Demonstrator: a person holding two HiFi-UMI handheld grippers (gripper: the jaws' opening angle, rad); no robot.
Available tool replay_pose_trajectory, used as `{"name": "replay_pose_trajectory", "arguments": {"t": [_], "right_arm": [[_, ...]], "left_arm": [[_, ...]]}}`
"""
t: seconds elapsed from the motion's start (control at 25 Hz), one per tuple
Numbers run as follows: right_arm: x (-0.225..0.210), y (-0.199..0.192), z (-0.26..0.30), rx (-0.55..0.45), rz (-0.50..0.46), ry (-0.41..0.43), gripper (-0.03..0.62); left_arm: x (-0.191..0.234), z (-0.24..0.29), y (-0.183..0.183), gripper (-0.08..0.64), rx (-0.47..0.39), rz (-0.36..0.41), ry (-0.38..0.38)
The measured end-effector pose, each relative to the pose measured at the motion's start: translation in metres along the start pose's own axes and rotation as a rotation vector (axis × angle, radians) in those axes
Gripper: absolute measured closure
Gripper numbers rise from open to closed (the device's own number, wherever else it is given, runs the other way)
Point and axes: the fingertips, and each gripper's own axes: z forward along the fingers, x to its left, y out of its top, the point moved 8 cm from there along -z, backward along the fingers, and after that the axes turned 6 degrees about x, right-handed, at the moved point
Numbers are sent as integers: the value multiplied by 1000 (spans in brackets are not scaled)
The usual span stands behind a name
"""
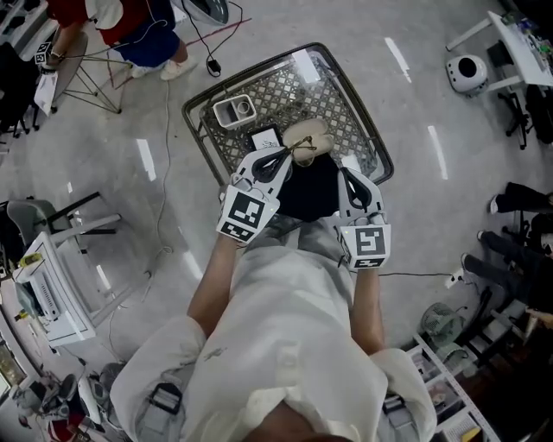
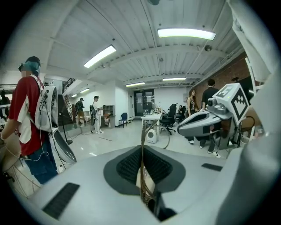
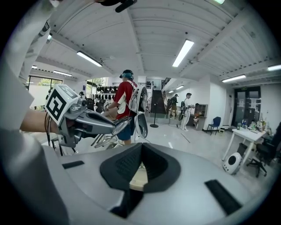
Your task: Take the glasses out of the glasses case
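Observation:
Both grippers are raised above the mesh table (image 1: 346, 104). My left gripper (image 1: 275, 164) (image 2: 141, 149) is shut on the thin metal frame of the glasses (image 2: 142, 171). In the right gripper view the glasses' lenses (image 3: 109, 127) stick out of it. The beige glasses case (image 1: 307, 134) hangs between the two gripper tips. My right gripper (image 1: 348, 177) (image 3: 140, 160) is shut on a cream edge of the case (image 3: 138, 178). In the head view the glasses (image 1: 300, 154) lie just below the case, touching or very near it. A black patch (image 1: 311, 190) shows between the grippers.
On the table sit a white boxy object (image 1: 233, 110) and a small card (image 1: 263, 138). A person in red (image 1: 130, 26) stands at the far left beside a folding stand. A white cart (image 1: 52, 276) is on my left, shelves (image 1: 449, 380) on my right, and cables cross the floor.

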Motion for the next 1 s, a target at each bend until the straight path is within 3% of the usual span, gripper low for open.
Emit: {"name": "replay_pose_trajectory", "arguments": {"t": [0.6,1.0], "right_arm": [[12,25,-15,-71,-40,15,586],[10,23,-20,-75,-29,15,586]], "left_arm": [[-2,-33,16,531,-73,6,-4],[-7,-31,19,531,-66,21,-16]]}}
